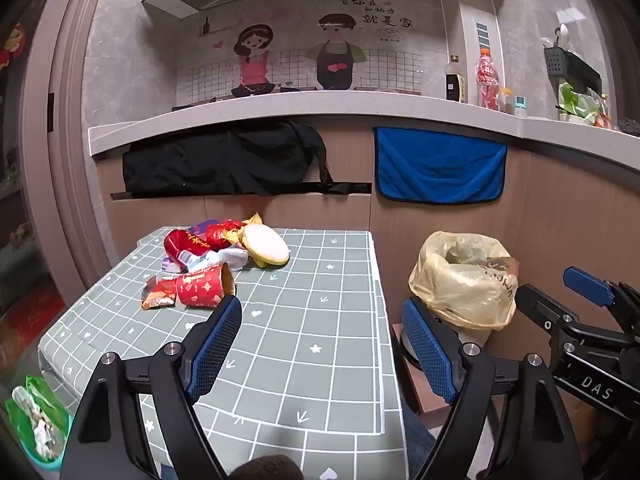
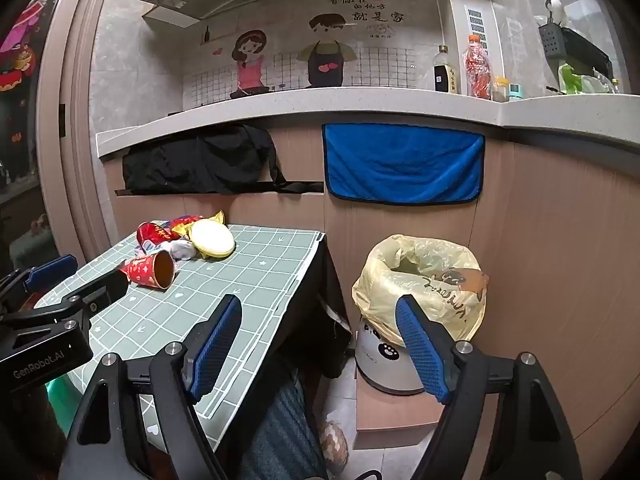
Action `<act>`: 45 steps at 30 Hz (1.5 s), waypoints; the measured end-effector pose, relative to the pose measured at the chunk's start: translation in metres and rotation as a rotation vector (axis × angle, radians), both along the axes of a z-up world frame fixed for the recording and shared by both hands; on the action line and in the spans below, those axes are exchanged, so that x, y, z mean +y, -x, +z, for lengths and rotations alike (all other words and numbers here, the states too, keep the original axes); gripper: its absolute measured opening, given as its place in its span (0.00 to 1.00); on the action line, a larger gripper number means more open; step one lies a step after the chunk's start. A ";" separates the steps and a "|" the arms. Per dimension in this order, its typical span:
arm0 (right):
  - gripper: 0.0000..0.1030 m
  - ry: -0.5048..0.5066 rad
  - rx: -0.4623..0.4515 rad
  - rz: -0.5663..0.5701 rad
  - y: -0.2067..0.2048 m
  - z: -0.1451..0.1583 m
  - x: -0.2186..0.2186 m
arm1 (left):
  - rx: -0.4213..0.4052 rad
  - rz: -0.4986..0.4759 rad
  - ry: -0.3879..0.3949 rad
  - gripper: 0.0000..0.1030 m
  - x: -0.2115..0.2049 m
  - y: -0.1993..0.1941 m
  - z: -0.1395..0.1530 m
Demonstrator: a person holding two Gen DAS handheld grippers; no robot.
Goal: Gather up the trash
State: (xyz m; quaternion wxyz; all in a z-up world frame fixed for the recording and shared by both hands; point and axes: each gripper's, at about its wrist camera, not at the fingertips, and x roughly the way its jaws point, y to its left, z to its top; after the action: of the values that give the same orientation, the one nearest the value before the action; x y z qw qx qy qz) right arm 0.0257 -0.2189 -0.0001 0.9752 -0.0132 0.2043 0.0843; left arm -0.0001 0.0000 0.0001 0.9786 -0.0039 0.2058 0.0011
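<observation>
A pile of trash lies at the far left of the table [image 1: 312, 320]: a red paper cup [image 1: 204, 286] on its side, a red crumpled can [image 1: 182, 242], wrappers [image 1: 158, 294], white tissue [image 1: 234, 258] and a round cream lid [image 1: 266, 245]. The cup [image 2: 154, 269] and lid [image 2: 212, 239] also show in the right wrist view. A bin lined with a yellow bag [image 1: 466, 276] [image 2: 424, 280] stands right of the table. My left gripper [image 1: 320, 320] is open and empty above the table. My right gripper [image 2: 318, 320] is open and empty, between table edge and bin.
The table [image 2: 240, 276] has a green grid cloth. A counter [image 1: 320, 108] with bottles runs behind, with a black cloth [image 1: 224, 160] and blue towel [image 1: 438, 164] hanging below. A green-bagged bin [image 1: 38, 420] sits at lower left. The yellow-bag bin rests on a wooden stool [image 2: 392, 412].
</observation>
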 end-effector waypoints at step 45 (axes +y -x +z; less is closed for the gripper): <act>0.75 -0.014 -0.025 -0.026 0.009 0.009 -0.006 | -0.032 -0.038 -0.012 0.80 -0.006 0.004 0.009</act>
State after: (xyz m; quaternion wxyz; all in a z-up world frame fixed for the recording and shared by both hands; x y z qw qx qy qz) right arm 0.0167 -0.2253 0.0090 0.9788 -0.0045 0.1916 0.0727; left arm -0.0046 -0.0064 0.0088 0.9816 0.0060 0.1899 -0.0164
